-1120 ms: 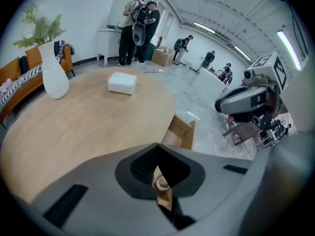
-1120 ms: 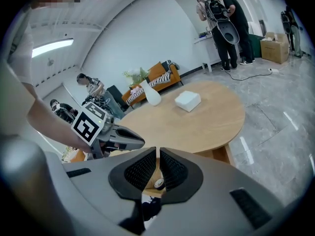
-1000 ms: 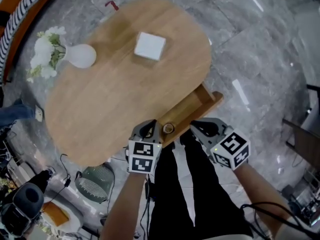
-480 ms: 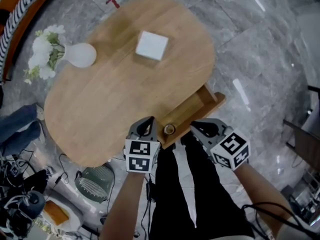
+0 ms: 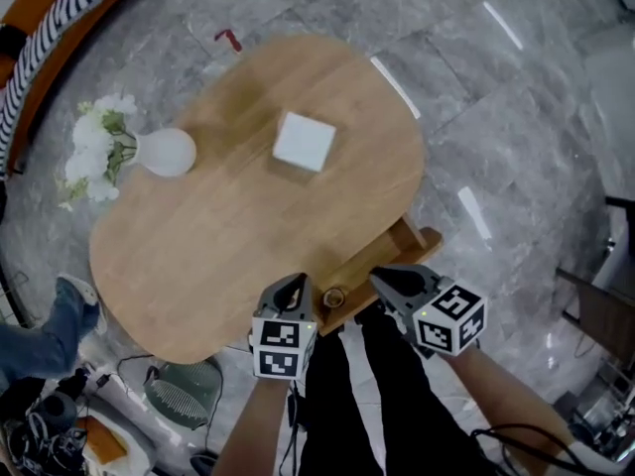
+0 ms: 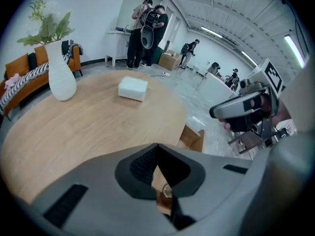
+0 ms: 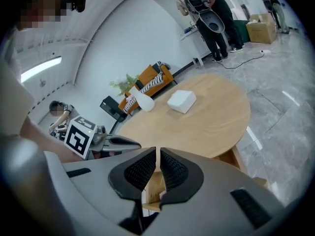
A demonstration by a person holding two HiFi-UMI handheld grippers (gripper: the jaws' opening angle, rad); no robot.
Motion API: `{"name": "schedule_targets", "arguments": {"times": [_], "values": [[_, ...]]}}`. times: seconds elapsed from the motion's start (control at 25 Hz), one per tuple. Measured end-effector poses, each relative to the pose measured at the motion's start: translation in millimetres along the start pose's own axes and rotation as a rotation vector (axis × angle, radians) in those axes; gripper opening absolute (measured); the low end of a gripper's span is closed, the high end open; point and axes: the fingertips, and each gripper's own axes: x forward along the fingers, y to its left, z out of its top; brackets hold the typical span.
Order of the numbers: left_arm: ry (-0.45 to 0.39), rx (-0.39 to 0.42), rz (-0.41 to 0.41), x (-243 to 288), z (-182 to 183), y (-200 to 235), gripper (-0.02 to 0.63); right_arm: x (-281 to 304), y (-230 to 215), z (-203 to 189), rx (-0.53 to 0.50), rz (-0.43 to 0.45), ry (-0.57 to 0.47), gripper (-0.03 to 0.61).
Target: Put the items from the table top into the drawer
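Little has changed: my left tool [image 5: 294, 288] and right tool [image 5: 389, 282] still flank the knob [image 5: 334, 296] of the open drawer [image 5: 387, 256], both pressed together, empty. The white box [image 5: 304, 141] stays on the surface [image 5: 228, 236], well ahead of both, so nothing's stowed yet.

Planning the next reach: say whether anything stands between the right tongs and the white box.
Nothing visible does. Only bare tabletop lies between the right tongs and the white box; the vase stands off to the side.
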Motion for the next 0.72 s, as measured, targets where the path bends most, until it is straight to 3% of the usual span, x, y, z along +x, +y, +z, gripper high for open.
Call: {"name": "schedule_targets", "arguments": {"times": [0.52,0.72], "values": [[-0.028,-0.077,0.021,-5,12,27,0.000,39,-40,47,0.031,0.008,0.009,0.049],[-0.050,-0.105,0.030,-6,18,40,0.000,57,-53,62,0.054,0.022,0.025,0.104]]}}
